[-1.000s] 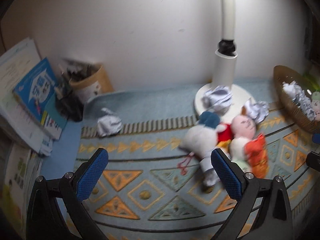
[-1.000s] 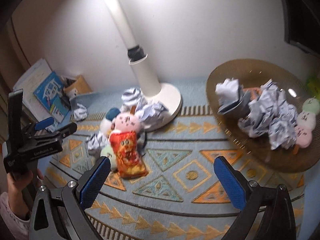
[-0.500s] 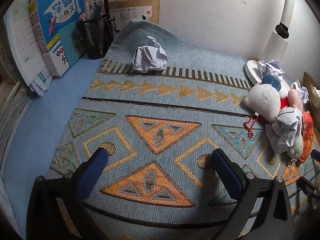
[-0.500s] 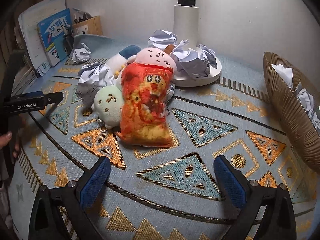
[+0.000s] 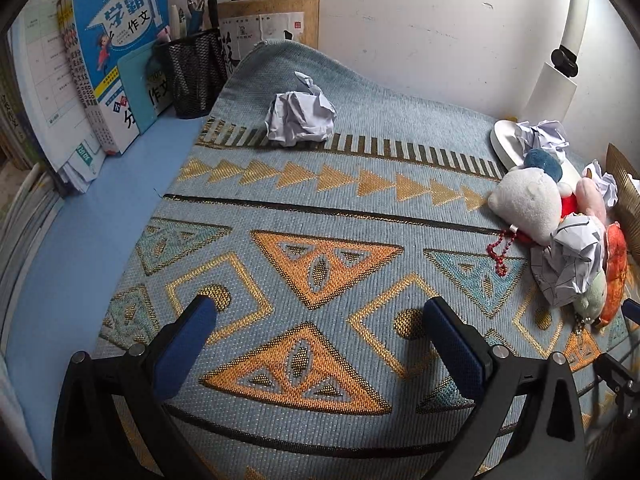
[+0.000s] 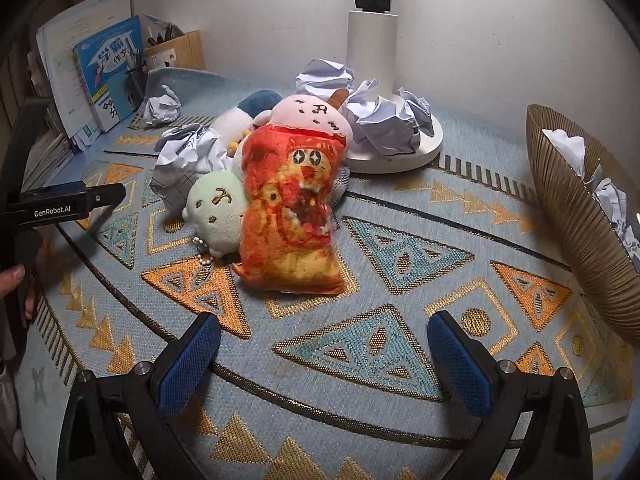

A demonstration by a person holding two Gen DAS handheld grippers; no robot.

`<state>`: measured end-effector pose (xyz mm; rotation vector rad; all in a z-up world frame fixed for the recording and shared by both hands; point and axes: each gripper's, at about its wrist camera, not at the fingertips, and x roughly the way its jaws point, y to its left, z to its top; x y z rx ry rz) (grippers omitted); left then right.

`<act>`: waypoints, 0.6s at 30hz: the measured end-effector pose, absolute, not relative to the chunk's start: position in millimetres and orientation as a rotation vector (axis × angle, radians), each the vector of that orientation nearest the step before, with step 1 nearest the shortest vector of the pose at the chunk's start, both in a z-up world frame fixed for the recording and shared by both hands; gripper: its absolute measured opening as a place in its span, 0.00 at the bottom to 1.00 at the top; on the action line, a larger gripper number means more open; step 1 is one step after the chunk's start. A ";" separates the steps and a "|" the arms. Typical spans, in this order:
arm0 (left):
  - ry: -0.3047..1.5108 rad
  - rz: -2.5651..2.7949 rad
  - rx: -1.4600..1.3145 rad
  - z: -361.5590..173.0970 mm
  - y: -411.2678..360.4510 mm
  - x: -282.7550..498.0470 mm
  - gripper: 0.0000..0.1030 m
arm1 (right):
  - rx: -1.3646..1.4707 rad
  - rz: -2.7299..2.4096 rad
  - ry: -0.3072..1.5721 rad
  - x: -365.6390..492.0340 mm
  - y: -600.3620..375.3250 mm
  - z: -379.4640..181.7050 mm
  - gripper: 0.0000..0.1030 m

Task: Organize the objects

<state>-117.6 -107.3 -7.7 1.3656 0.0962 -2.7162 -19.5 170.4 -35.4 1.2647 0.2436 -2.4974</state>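
Note:
An orange plush (image 6: pixel 290 216) lies on the patterned mat (image 6: pixel 400 264), just beyond my right gripper (image 6: pixel 324 354), which is open and empty. A green plush (image 6: pixel 214 212), a pink plush (image 6: pixel 310 114) and a white plush (image 5: pixel 526 202) crowd around it with crumpled paper balls (image 6: pixel 186 156). My left gripper (image 5: pixel 320 340) is open and empty over bare mat; a lone paper ball (image 5: pixel 300 118) lies far ahead of it. The plush pile (image 5: pixel 576 256) is at its right.
A white lamp base (image 6: pixel 394 148) with paper balls (image 6: pixel 388 120) on it stands behind the pile. A brown ribbed basket (image 6: pixel 576 204) holding paper sits at the right. Books (image 5: pixel 116 52) and a mesh pen holder (image 5: pixel 192 72) line the left wall. A hand (image 6: pixel 14 280) holds the left gripper.
Both grippers have dropped low toward the mat. The left view swung from the lamp to the mat's left side; the right one closed in on the orange plush.

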 end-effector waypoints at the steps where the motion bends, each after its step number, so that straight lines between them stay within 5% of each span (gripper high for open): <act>1: 0.096 -2.716 1.366 -7.6 -107.4 -117.7 1.00 | 1.265 -2.497 0.244 -19.3 170.4 -35.4 1.00; 18: 0.096 -2.714 1.367 -5.4 -108.7 -118.2 1.00 | 1.265 -2.497 0.243 -19.4 169.5 -35.0 1.00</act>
